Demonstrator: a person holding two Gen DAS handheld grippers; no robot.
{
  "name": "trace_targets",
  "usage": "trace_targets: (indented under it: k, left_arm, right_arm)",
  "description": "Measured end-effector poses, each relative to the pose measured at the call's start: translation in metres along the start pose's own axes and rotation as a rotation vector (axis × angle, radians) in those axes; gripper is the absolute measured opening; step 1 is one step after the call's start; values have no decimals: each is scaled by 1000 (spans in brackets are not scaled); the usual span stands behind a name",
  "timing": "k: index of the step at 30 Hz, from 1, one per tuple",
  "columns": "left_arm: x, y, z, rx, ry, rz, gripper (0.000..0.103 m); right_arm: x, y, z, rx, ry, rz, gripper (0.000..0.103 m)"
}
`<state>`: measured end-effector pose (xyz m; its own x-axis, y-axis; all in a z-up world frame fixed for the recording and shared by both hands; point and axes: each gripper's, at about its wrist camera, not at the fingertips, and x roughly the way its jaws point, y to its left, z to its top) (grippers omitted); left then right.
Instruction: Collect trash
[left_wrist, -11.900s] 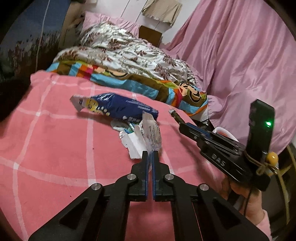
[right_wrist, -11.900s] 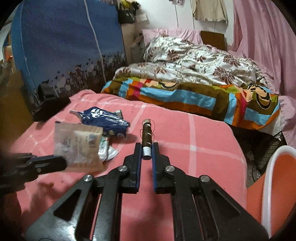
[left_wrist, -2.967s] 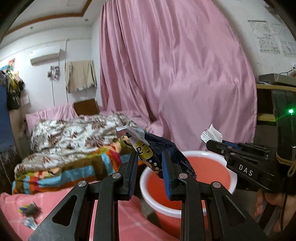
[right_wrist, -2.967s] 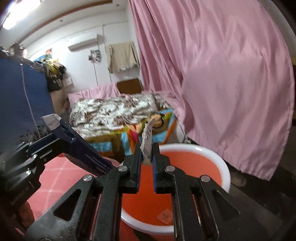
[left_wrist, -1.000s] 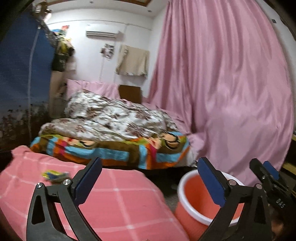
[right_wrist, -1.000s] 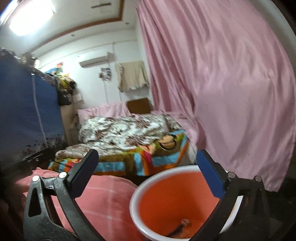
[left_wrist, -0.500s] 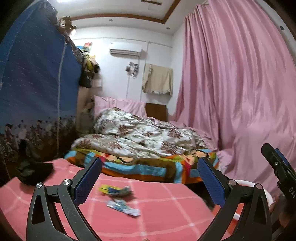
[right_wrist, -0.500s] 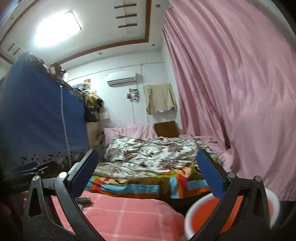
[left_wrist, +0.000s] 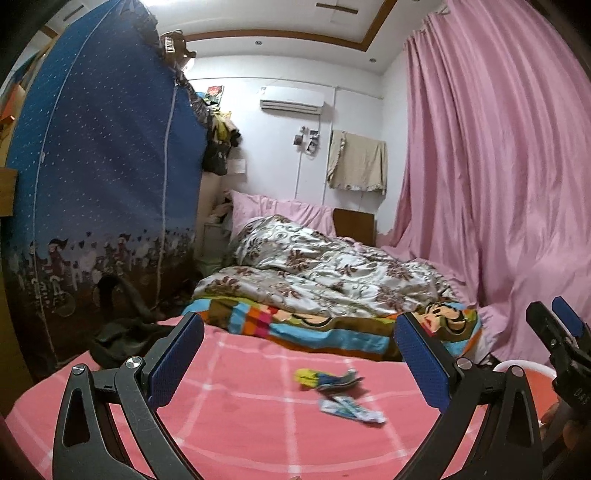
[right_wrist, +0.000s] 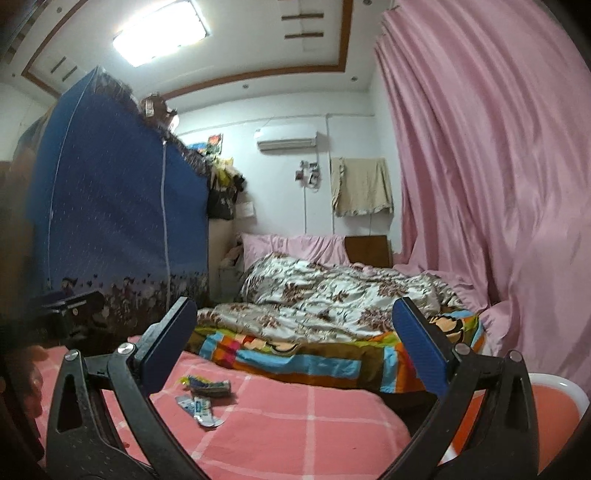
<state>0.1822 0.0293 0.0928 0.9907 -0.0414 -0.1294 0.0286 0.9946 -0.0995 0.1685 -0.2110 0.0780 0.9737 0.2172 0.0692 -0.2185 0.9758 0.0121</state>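
your left gripper (left_wrist: 298, 363) and right gripper (right_wrist: 295, 345): both spread, empty. two wrappers (left_wrist: 334, 391) left on pink bed (left_wrist: 236, 417); orange bin (right_wrist: 554, 417) near right. task unfinished.

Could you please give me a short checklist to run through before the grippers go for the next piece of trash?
1. Left gripper open and holding nothing: ok.
2. Right gripper open and holding nothing: ok.
3. Trash left to collect: ok, a yellow and blue wrapper and a white wrapper lie close together on the pink checked blanket.
4. Path to the wrappers free: ok, nothing lies between the fingers and them.
5. Orange bucket within view for the drop: ok, at the right edge, beside the blanket.
6. Whether the two wrappers touch or overlap: cannot tell, the pictures are blurred.
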Motion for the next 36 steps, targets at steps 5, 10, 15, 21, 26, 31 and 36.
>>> trace_targets:
  k: [5,10,15,21,26,31,36]
  left_arm:
    - [8,12,-5,23,42,23,101]
    - [22,18,-12,40,108,39,101]
    - [38,23,-22,49,201,47,101]
    - [54,27,-31,37,313,54,100]
    - [66,30,-42,27,405,60,95]
    - [79,33,-52,-6,496,30,83]
    - [84,34,-53,-36,539,-3,67]
  right_arm:
    - [28,11,-12,-5,107,29,103]
    - [57,17,-29,-12,261,20,103]
    - [78,18,-43,31,381,68,103]
    - [109,21,-68,90,566,177,73]
    - [125,29,-83,106,665,256,59]
    - [135,48,-89,67,735,334,46]
    - [139,59,-100,23,801,370,33]
